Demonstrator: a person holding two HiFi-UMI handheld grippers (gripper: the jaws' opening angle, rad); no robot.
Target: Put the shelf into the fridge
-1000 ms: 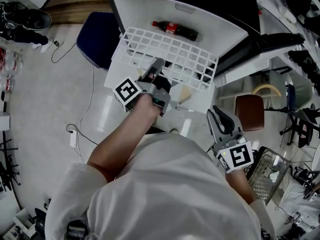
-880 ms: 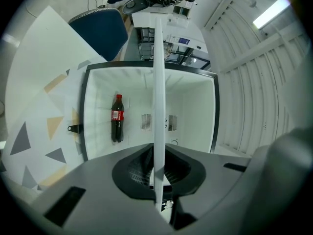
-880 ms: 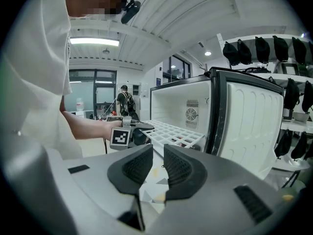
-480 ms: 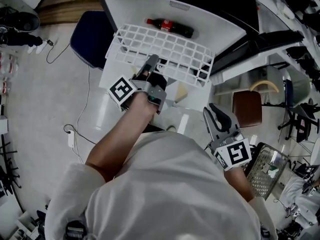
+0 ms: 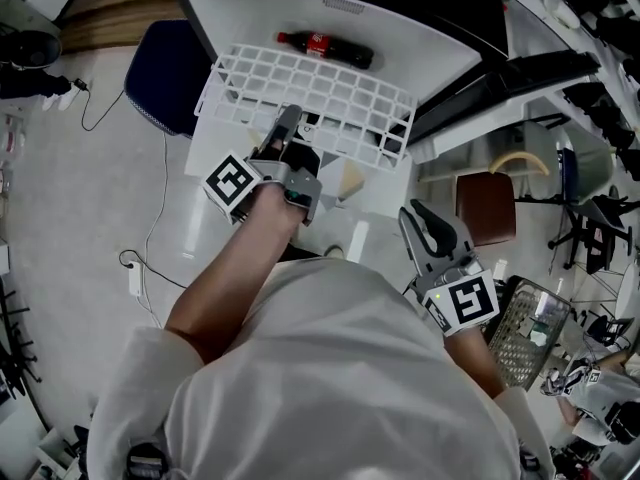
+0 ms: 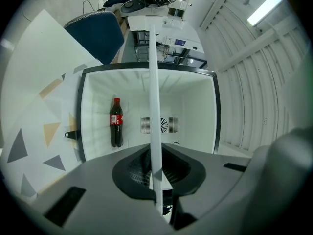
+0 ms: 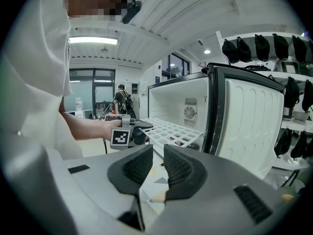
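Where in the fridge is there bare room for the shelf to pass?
The cavity between the bottle on the fridge floor and the opposite wall is bare, back to the vent. The left gripper, shut on the shelf, crowds its near edge; the right gripper hangs clear.

wire shelf (image 5: 320, 93): 1 | fridge (image 5: 420, 43): 1 | cola bottle (image 5: 325, 48): 1 | grippers: 2, left gripper (image 5: 288, 123) and right gripper (image 5: 425, 220) | chairs: 2, blue chair (image 5: 160, 78) and brown chair (image 5: 485, 208)
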